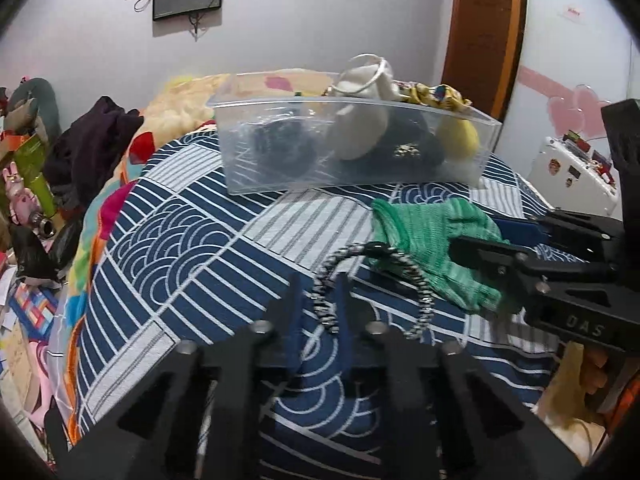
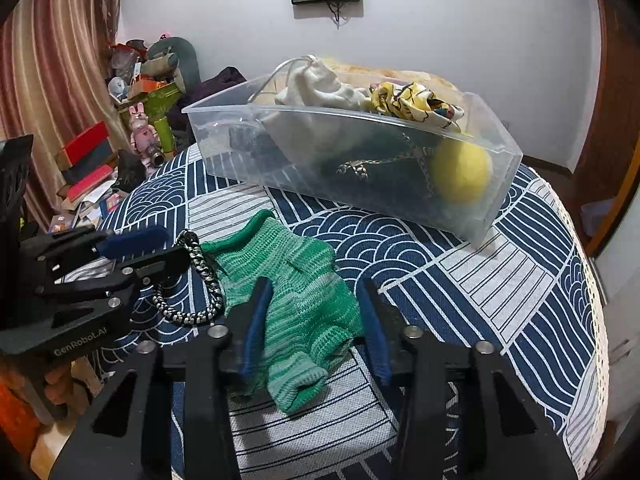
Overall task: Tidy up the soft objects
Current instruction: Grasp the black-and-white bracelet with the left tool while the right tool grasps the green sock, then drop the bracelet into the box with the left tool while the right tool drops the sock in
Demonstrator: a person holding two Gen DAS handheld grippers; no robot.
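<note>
Right gripper (image 2: 316, 328) spread wide, fingers straddling the green knit glove (image 2: 296, 300) on the bed (image 2: 500, 280), not pinching yet. Left gripper (image 1: 320, 304) also apart, narrow gap, fingers either side of the braided cord loop (image 1: 372, 280) that lies just beside the glove, partly over its cuff edge. Neither holds anything. Step in hand, I'd say: picking up the last loose pieces. Next: close on glove and cord, lift, carry to the clear bin (image 2: 360, 152) further back on the bed. Watch the cord dragging the glove. Count: 1 glove, 1 cord outside; in bin 1 yellow ball (image 2: 460, 172), 1 white pouch (image 2: 312, 84), 1 yellow printed cloth (image 2: 416, 102), plus dark items I can't separate
</note>
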